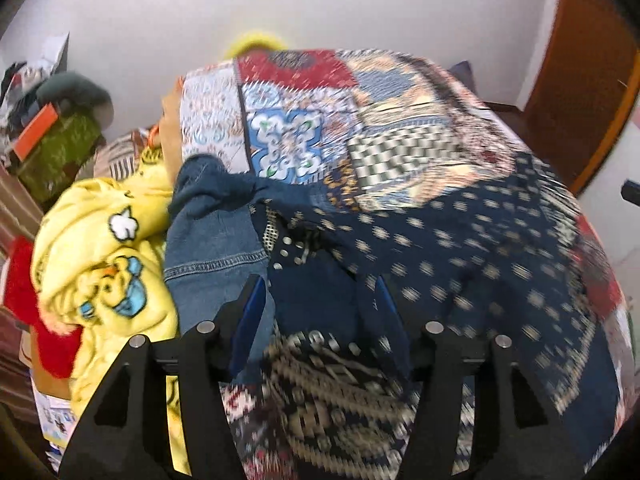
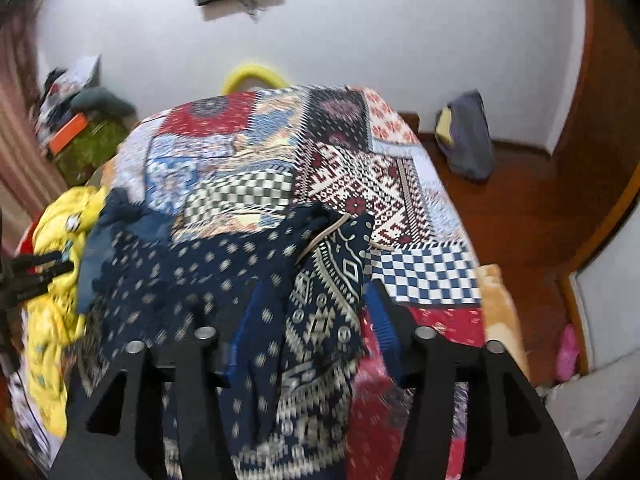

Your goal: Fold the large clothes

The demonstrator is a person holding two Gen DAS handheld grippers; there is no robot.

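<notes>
Both jaws parted: my left hand-held gripper (image 1: 318, 300) and right hand-held gripper (image 2: 316, 308) straddle the navy patterned garment (image 1: 460, 240) without pinching it. It lies bunched on the patchwork bed cover (image 2: 352, 184), so I judge folding barely started. Denim piece (image 1: 212, 240) and yellow blanket (image 1: 100, 248) crowd the left side.

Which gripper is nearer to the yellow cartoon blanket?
Left. The left gripper hangs right beside the yellow cartoon blanket; the right gripper is further off, across the navy patterned garment.
</notes>
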